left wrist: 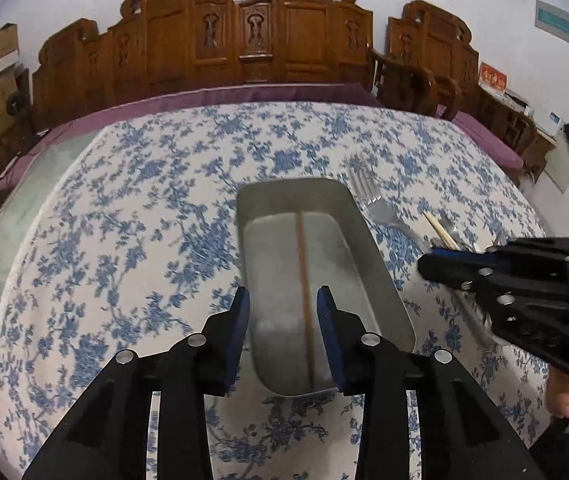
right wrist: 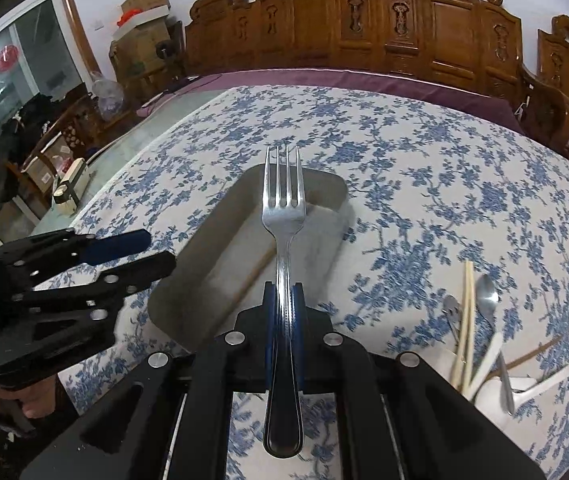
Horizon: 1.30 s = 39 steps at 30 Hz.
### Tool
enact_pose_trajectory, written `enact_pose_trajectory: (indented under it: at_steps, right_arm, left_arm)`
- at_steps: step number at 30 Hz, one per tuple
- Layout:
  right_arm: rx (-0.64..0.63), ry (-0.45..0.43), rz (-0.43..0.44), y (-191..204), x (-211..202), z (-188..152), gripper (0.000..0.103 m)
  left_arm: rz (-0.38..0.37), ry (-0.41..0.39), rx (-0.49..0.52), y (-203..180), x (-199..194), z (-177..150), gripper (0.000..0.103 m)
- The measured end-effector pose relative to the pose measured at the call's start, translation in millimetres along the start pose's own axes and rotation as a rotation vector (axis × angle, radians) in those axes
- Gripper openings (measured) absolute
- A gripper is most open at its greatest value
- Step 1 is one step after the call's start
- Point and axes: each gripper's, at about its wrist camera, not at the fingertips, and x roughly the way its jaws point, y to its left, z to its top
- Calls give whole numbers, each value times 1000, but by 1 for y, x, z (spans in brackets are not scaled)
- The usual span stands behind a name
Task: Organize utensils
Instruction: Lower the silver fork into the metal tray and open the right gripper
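A grey metal tray (left wrist: 296, 186) lies on the blue-flowered tablecloth, and a brown chopstick (left wrist: 304, 272) lies lengthwise in it. My left gripper (left wrist: 283, 312) hovers over the tray's near end, open, with the chopstick seen below the gap and no pad touching it. My right gripper (right wrist: 284, 300) is shut on the handle of a steel fork (right wrist: 284, 208), whose tines point forward above the tray (right wrist: 212, 264). In the left wrist view the right gripper (left wrist: 440, 260) comes in from the right with the fork (left wrist: 368, 196) beside the tray. The left gripper (right wrist: 156, 250) shows left of the tray.
To the right of the tray lies a loose pile: pale chopsticks (right wrist: 466, 312), a steel spoon (right wrist: 486, 292), white spoons (right wrist: 488, 360) and another brown chopstick (right wrist: 532, 354). A purple-cushioned carved wooden bench (left wrist: 252, 40) runs behind the table. A hand (right wrist: 36, 400) holds the left gripper's handle.
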Motion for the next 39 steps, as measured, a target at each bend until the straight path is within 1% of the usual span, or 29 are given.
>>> enact_pose_trajectory:
  at_steps: [8,12,23,32,36,37,39]
  right_arm:
    - [25,13,18,16,27,19,9]
    - [48,33,15,19,45,24,9]
    - [66,91,-22,20,81,15,10]
    - [89,100,-26,14,93,19,9]
    - [101,82,25,17,89,25,11]
    - [95,76,44,19,87,27,11]
    - [82,65,49,21,82,29,11]
  left_arm:
    - [33,-17,-15,26,-15,0,33]
    - [42,-21,-24,36,-20,-2,34]
    - [47,-24,-16,43,-29,-6,35]
    - [54,-30,-9,44,-35,-6,35]
    - [59,-31,-12,46,-37,-7,35]
    - [60,-32,-12,46,-37,-7,38]
    - [62,-35,-11,45,-38,-7,40]
